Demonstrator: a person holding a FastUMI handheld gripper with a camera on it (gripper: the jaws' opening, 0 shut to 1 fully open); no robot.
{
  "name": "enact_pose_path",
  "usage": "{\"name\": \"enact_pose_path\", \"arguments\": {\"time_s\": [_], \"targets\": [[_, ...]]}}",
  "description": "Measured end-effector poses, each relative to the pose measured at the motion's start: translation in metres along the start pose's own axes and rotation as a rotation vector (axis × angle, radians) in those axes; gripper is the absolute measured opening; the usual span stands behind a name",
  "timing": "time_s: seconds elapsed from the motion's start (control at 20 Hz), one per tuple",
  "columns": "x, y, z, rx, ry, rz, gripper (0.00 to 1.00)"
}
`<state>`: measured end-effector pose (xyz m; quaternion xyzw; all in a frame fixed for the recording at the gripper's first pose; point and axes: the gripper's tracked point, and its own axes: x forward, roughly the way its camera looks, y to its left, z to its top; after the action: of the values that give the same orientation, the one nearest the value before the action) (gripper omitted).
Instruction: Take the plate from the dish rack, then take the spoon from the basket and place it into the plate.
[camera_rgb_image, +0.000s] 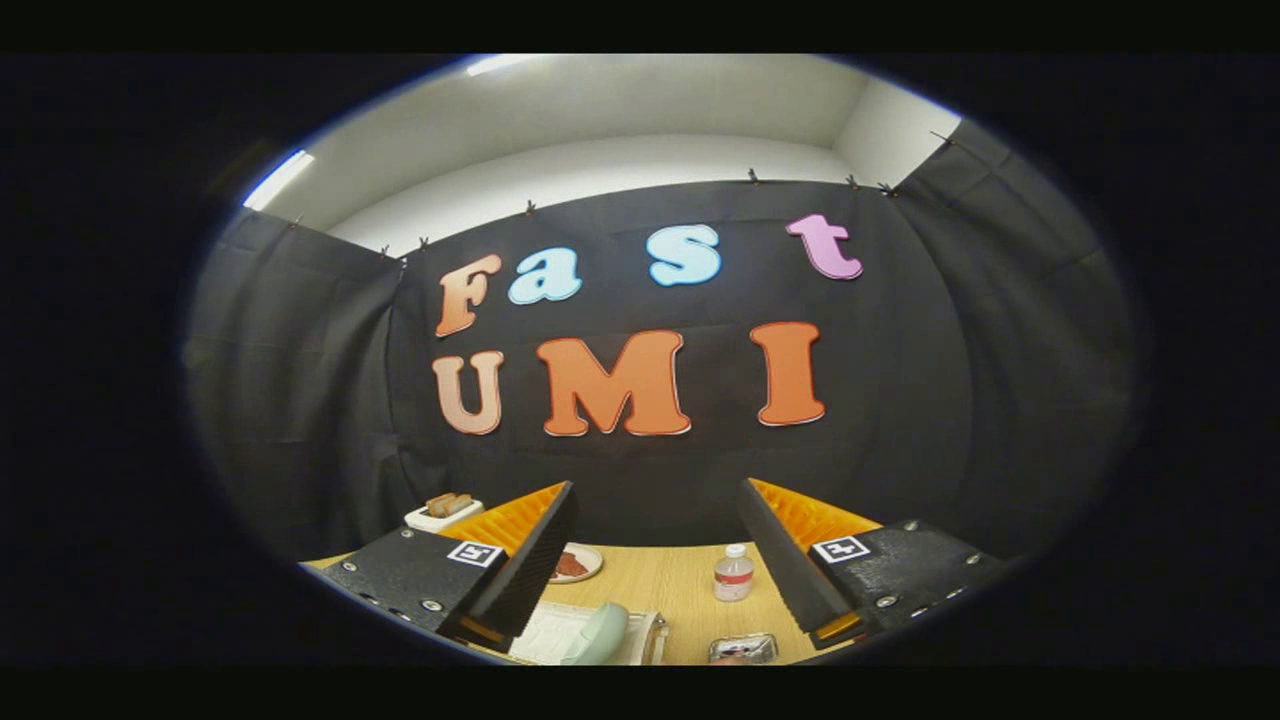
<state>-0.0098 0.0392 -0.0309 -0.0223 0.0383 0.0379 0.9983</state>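
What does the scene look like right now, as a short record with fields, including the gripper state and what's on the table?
hand-held gripper: open, fingers wide apart, holding nothing, raised above the table
table: light wood, below and ahead of the fingers
dish rack: white, near edge of the table, by the left finger
plate: pale green, standing on edge in the dish rack
water bottle: small, upright, between the fingers
small dish: holds something reddish-brown, beyond the rack
white tray: far left, holds brownish items
spoon and basket: cannot tell

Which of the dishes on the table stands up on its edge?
The pale green plate in the white dish rack, between the open gripper fingers. The small round plate beyond lies flat, holding food.
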Motion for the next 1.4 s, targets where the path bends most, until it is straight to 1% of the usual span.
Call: {"name": "enact_pose_path", "arguments": {"time_s": [0.15, 0.3, 0.45, 0.6, 0.75, 0.85, 1.0, 1.25, 1.35, 1.4], "targets": [[-0.001, 0.015, -0.011, -0.023, 0.013, 0.041, 0.97], [0.002, 0.029, -0.034, -0.06, 0.073, 0.088, 0.97], [0.0, 0.041, -0.072, -0.089, 0.189, 0.134, 0.97], [-0.001, 0.045, -0.11, -0.125, 0.32, 0.156, 0.97], [-0.003, 0.054, -0.139, -0.086, 0.438, 0.191, 0.96], [-0.001, 0.053, -0.156, -0.068, 0.505, 0.194, 0.96], [-0.004, 0.048, -0.185, -0.087, 0.619, 0.196, 0.96], [-0.014, 0.055, -0.228, -0.11, 0.805, 0.235, 0.96], [-0.016, 0.057, -0.242, -0.094, 0.877, 0.232, 0.89], [-0.016, 0.058, -0.248, -0.086, 0.912, 0.227, 0.88]]}}
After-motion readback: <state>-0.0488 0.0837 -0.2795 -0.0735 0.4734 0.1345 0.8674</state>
